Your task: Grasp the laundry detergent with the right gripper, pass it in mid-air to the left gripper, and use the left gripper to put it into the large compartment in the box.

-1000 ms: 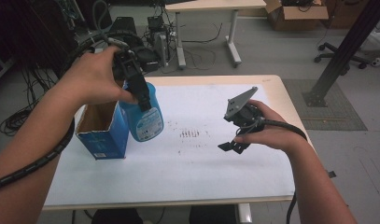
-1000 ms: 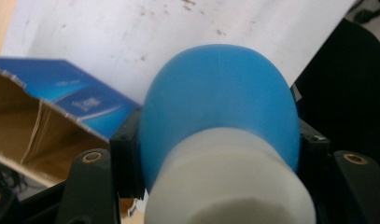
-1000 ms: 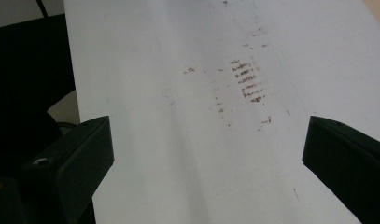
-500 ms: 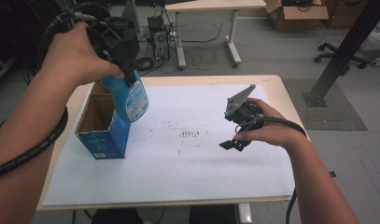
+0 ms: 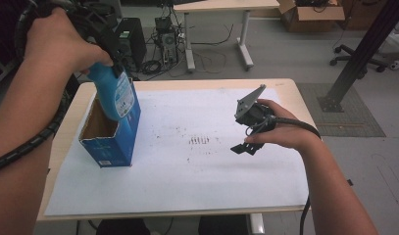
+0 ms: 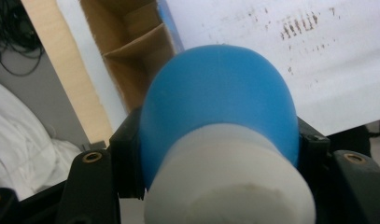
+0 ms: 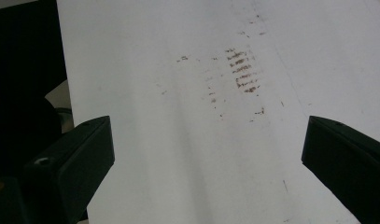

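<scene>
Left gripper view: blue bottle (image 6: 218, 100) hides most of the cardboard box (image 6: 134, 51).

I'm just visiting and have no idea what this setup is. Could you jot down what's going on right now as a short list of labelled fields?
Who: a person with a hand-held gripper in each hand
Left gripper: jaws shut on the blue bottle, gripped near its white cap
Bottle position: lifted, lower end at the open top of the blue cardboard box
Right gripper: jaws open, nothing between them, above the paper
Surface: table covered with white paper bearing small dark marks
</scene>
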Demonstrator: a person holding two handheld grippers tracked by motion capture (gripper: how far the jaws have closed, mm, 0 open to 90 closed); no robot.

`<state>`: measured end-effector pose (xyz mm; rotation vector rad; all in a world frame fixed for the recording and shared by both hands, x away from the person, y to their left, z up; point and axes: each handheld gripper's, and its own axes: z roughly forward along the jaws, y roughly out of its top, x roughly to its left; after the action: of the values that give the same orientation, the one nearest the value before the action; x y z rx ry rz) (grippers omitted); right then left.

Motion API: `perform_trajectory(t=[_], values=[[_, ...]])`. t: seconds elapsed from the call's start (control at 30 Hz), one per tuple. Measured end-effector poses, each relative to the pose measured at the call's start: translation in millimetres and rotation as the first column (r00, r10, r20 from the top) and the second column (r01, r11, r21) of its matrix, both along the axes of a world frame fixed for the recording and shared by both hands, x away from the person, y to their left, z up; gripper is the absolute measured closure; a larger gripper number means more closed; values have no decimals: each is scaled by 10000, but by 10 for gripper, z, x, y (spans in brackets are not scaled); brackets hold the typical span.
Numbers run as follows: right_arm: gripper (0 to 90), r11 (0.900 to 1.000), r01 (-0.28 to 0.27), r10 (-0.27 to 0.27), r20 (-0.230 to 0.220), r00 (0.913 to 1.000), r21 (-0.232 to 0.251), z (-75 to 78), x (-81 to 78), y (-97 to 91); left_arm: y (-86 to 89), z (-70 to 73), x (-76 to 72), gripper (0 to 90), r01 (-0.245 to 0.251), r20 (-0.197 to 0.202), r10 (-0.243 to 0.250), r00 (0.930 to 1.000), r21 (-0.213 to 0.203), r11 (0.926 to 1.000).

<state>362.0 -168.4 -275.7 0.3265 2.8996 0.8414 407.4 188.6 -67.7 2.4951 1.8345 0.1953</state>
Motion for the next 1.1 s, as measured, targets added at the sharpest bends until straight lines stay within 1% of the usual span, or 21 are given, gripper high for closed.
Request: perform_trajectory(t=[0.1, 0.13, 0.23, 0.37, 0.53, 0.63, 0.77, 0.87, 1.0, 1.1], values=[[24, 9999, -9, 9, 43, 10000, 105, -12, 4, 3, 86, 0, 8, 379, -277, -43, 276, 9996, -179, 9995], [26, 10000, -49, 49, 7, 10000, 48, -20, 3, 5, 114, -1, 12, 379, -391, -84, 389, 9992, -213, 9990], [25, 9999, -29, 29, -30, 10000, -97, -24, 6, 6, 180, 5, 17, 379, -643, -40, 642, 9979, -240, 9976], [24, 9999, -48, 47, -74, 10000, -103, -9, 9, 0, 262, 4, 26, 379, -984, -17, 984, 9951, -150, 9950], [25, 9992, -57, 49, -191, 9998, -392, 11, 16, -7, 386, -25, 49, 379, -1361, -65, 1359, 9907, -267, 9903], [26, 9980, -142, 125, -278, 9995, -618, 36, 20, -8, 443, -67, 64, 378, -1533, -77, 1532, 9882, -284, 9878], [27, 9962, -242, 212, -365, 9991, -832, 75, 23, -3, 499, -131, 88, 379, -1752, -197, 1747, 9844, -299, 9841], [27, 9964, -231, 202, -361, 9991, -814, 97, 17, 5, 541, -171, 106, 379, -1912, -275, 1904, 9813, -325, 9810], [27, 9962, -267, 237, -377, 9990, -828, 92, 11, 11, 584, -225, 118, 379, -2076, -282, 2070, 9779, -219, 9780], [26, 9964, -247, 213, -415, 9989, -816, 76, 11, 12, 614, -287, 124, 379, -2069, -280, 2063, 9781, -218, 9781]])
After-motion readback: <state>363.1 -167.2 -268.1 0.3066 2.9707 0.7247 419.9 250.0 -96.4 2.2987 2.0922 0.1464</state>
